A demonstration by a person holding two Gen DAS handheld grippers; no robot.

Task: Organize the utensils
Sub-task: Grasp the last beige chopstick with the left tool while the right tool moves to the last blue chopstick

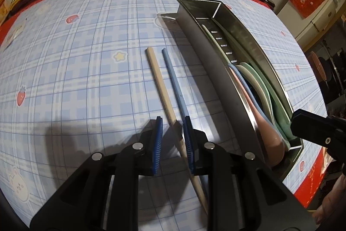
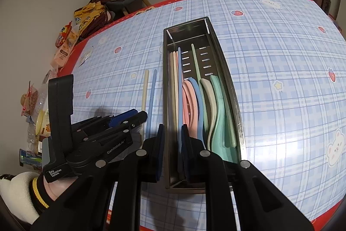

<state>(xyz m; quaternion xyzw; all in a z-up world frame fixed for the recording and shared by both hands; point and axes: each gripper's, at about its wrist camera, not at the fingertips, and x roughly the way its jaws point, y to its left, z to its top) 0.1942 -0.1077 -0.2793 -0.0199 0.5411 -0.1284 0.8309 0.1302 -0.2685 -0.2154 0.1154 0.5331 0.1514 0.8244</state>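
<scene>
The left gripper (image 1: 172, 140) is nearly closed around the cream chopstick (image 1: 161, 83), its blue pads (image 1: 157, 144) flanking the stick at its near part; whether they actually pinch it I cannot tell. The blue chopstick (image 1: 175, 81) lies just beside, passing under the right-hand pad. Both sticks run lengthwise away from the gripper across the checked tablecloth (image 1: 75, 70). The right gripper (image 2: 172, 151) has closed on the near left wall of the steel utensil tray (image 2: 218, 44), which stretches away alongside the chopsticks, holding pastel spoons (image 2: 216, 105) and more chopsticks.
</scene>
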